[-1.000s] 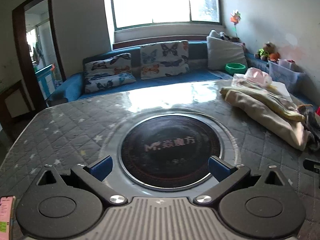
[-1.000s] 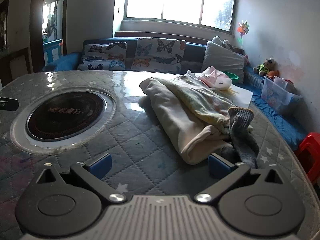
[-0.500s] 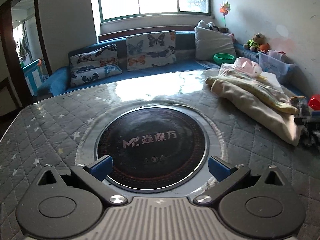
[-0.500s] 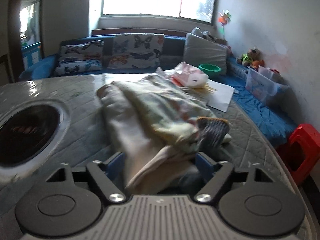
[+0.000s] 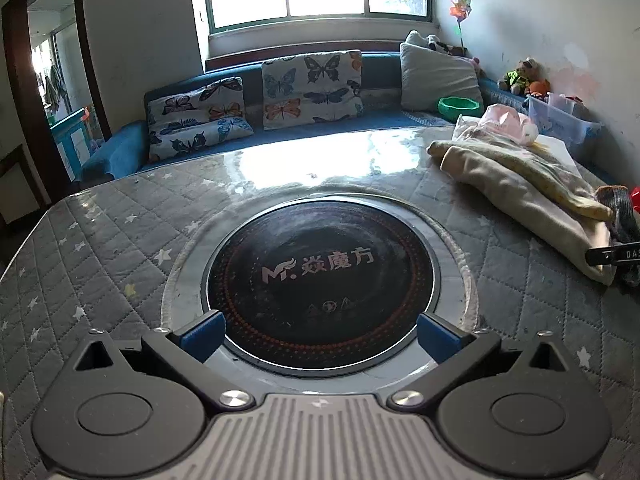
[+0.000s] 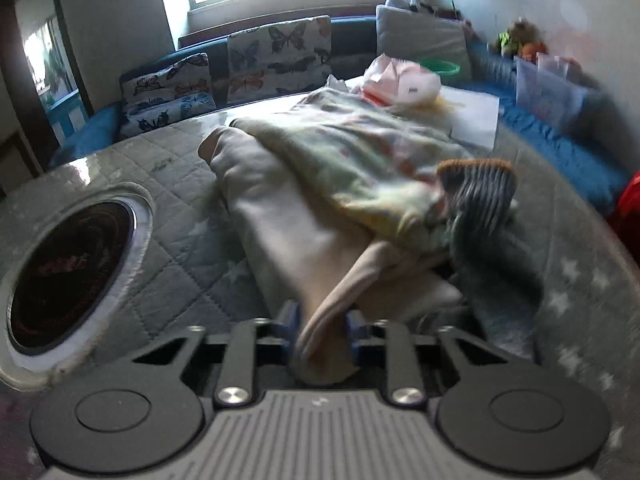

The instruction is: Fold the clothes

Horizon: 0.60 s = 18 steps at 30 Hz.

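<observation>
A heap of clothes lies on the right side of the quilted grey table [image 5: 100, 248]. Lowest is a beige garment [image 6: 280, 216] [image 5: 516, 196], over it a pale patterned one [image 6: 360, 160], with a dark striped knit piece [image 6: 480, 188] at the near right. My right gripper [image 6: 323, 330] is closing its jaws on a near fold of the beige garment, and the blue pads pinch the cloth. My left gripper [image 5: 318, 338] hangs open over the round black cooktop [image 5: 320, 268] with nothing between its fingers. The right gripper's tip [image 5: 612, 256] shows at the left wrist view's right edge.
A pink item [image 6: 400, 80] and white paper [image 6: 472, 116] lie at the table's far right. Beyond the table runs a blue sofa [image 5: 120, 152] with butterfly cushions [image 5: 312, 88], a green bowl [image 5: 458, 106] and a clear bin [image 5: 560, 124]. A red stool [image 6: 630, 208] stands at right.
My right gripper moved in onto the heap's near end and its jaws went from wide open to pinched on the beige fold. The left gripper drifted slightly, still open over the cooktop.
</observation>
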Available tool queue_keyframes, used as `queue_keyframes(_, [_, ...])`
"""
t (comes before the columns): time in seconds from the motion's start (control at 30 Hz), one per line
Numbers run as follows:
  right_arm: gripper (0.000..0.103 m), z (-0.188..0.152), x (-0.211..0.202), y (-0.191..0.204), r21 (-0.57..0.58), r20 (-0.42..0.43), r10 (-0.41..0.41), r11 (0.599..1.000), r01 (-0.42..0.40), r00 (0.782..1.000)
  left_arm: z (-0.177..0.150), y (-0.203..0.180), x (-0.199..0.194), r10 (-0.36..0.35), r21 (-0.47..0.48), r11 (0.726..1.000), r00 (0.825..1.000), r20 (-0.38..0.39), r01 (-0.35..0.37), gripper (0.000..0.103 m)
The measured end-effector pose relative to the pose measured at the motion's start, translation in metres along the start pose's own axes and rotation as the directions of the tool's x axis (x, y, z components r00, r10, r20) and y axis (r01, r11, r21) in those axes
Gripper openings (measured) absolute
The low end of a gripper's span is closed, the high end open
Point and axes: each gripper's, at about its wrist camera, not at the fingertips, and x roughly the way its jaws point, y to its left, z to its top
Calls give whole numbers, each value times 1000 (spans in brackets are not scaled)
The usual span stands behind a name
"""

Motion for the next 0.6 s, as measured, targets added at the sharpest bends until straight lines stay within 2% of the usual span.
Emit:
queue_keyframes(0.03, [9,0,-1,1,1,10,5,1000,-5,1000,0,1,0,0,-4,1000,1000,0,0,103])
queue_keyframes(0.2, [7,8,-18,10,3,96,36,999,-36,995,-2,8,-4,8,-15,1000,1000,4,-8,103])
queue_keyframes(0.33, [7,18,-38,11,30,167,92,995,-99,982,0,15,-8,24,-26,999,1000,13,-24,103])
queue_keyframes(0.43, [4,28,-58,13,38,218,154,985,-166,964,2,21,-11,30,-47,998,999,22,-29,103])
queue_keyframes(0.6, [4,37,-93,21,13,309,213,973,-229,927,5,30,-18,43,-67,997,998,35,-40,103])
